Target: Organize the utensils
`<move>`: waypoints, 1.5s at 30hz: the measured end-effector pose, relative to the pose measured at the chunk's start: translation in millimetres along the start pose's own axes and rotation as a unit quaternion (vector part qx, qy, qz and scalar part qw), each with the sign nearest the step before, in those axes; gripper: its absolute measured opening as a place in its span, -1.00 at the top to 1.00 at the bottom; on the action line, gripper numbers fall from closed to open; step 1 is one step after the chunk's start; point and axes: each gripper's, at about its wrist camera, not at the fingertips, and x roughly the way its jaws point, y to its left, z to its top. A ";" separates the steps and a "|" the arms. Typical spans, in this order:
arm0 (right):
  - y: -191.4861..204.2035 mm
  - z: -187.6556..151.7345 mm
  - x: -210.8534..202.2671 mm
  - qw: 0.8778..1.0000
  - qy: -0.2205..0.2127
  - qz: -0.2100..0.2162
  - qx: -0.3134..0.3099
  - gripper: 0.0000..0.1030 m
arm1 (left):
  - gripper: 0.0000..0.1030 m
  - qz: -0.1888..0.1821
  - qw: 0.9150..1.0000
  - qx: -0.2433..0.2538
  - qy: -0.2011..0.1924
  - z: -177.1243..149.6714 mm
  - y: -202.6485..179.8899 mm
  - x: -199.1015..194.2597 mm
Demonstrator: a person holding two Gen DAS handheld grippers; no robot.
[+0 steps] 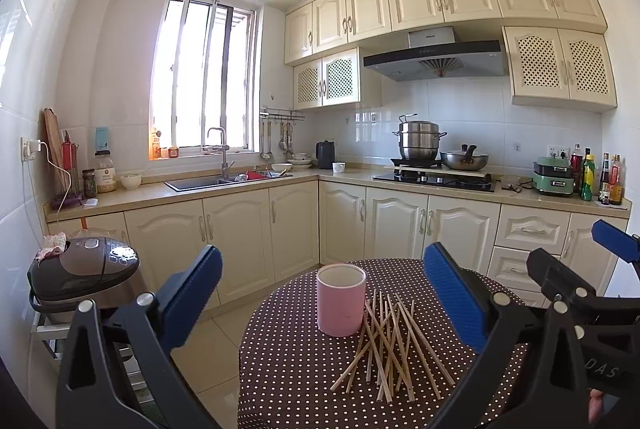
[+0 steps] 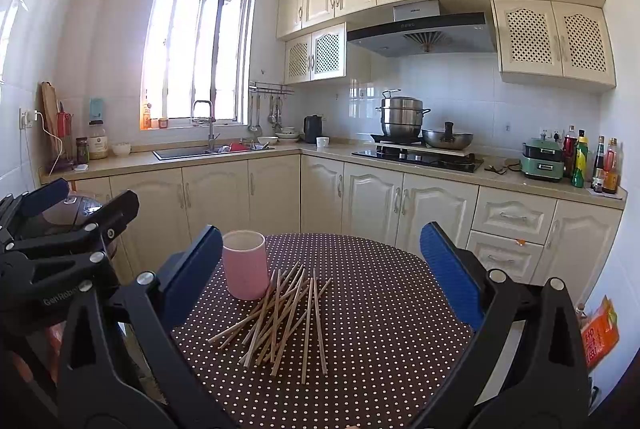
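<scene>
Standing upright on the round, polka-dot-clothed table point(image 1: 304, 369), the pink cup point(image 1: 341, 300) sits toward the far left part of the tabletop, with the loose pile of wooden chopsticks point(image 1: 388, 345) fanned out just to its right and nearer the cameras; the topmost sticks reach up to the cup's right side, though whether they touch it cannot be told.

From the left wrist view, the left gripper point(image 1: 322, 293) hangs above the near edge of the table with its blue-padded fingers spread wide apart, holding nothing. The cup and most of the pile lie framed between those two fingers, ahead of them and lower, well clear of either pad. At the right edge of this view the right gripper point(image 1: 576, 253) shows alongside, its own fingers also apart and empty.

From the right wrist view, the left gripper point(image 2: 84, 199) appears at the far left, beside a dark rice cooker point(image 2: 76, 213). The right gripper point(image 2: 322, 249) is held over the table's near side, fingers set wide and clamped on nothing. The cup point(image 2: 245, 265) stands just inside its left finger as seen here, and the chopsticks point(image 2: 280, 317) lie crossed over one another in the left half of the gap, apart from both pads. To the right of the pile the dotted cloth point(image 2: 380, 329) runs on to the right finger.
</scene>
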 end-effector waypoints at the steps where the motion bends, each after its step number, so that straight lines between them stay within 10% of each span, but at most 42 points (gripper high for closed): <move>1: -0.5 0.5 0.0 1.000 0.000 0.000 0.000 -0.88 | -0.92 0.000 1.000 0.001 0.000 -0.2 0.0 0.0; 45: -4.3 5.3 -3.1 1.000 0.001 0.003 0.006 -0.88 | -0.92 0.002 1.000 -0.005 -0.009 1.0 -0.1 -4.5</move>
